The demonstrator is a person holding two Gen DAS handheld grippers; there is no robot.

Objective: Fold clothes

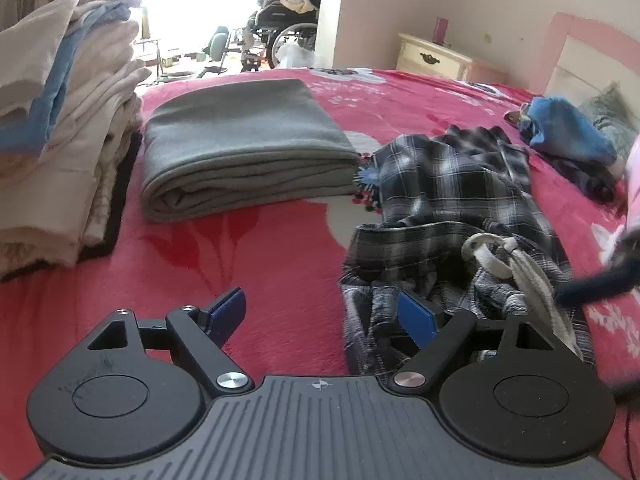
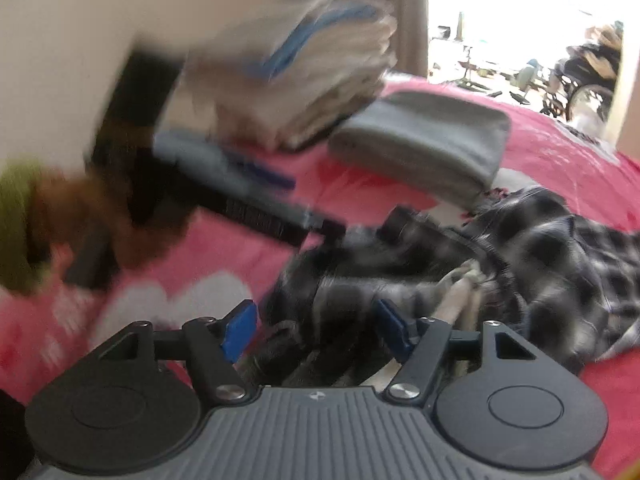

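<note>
Pink bedspread (image 1: 280, 264) lies bare beside plaid garment (image 1: 452, 184); both grippers' fingers (image 1: 228, 312) spread, empty.

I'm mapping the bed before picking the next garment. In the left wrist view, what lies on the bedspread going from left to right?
Stack of folded cream and blue clothes → folded grey blanket → crumpled plaid garment → blue garment near the headboard.

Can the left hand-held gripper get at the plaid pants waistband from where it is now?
Probably yes. The left hand-held gripper is open, its right pad already at the crumpled edge of the plaid pants, and nothing lies between. The right hand-held gripper is also open over the same end, so they may crowd.
</note>
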